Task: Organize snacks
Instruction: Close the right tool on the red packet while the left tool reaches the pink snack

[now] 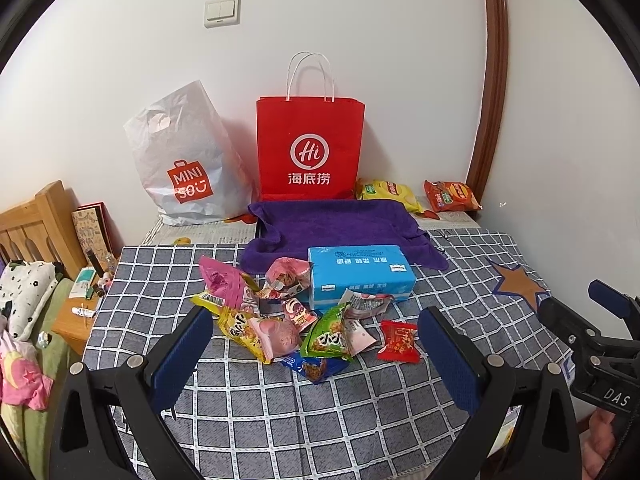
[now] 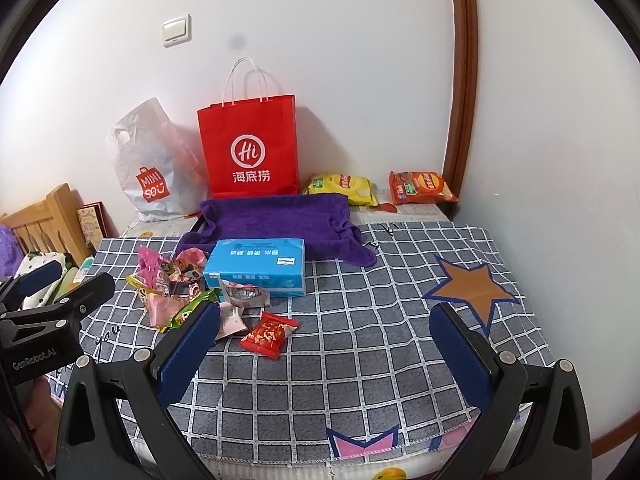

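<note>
Presently: left gripper and right gripper, jaws spread, empty. Snack pile overlapping near-left on desk; risk: pinching two slippery packets together.

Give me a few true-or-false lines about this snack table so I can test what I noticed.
1. The red paper bag stands upright against the wall. True.
2. The blue tissue pack lies inside the purple-lined tray. False: it lies in front of the tray, on the checked cloth.
3. The left gripper holds a snack. False: it is open and empty.
4. The red candy packet lies apart from the snack pile. True.
</note>
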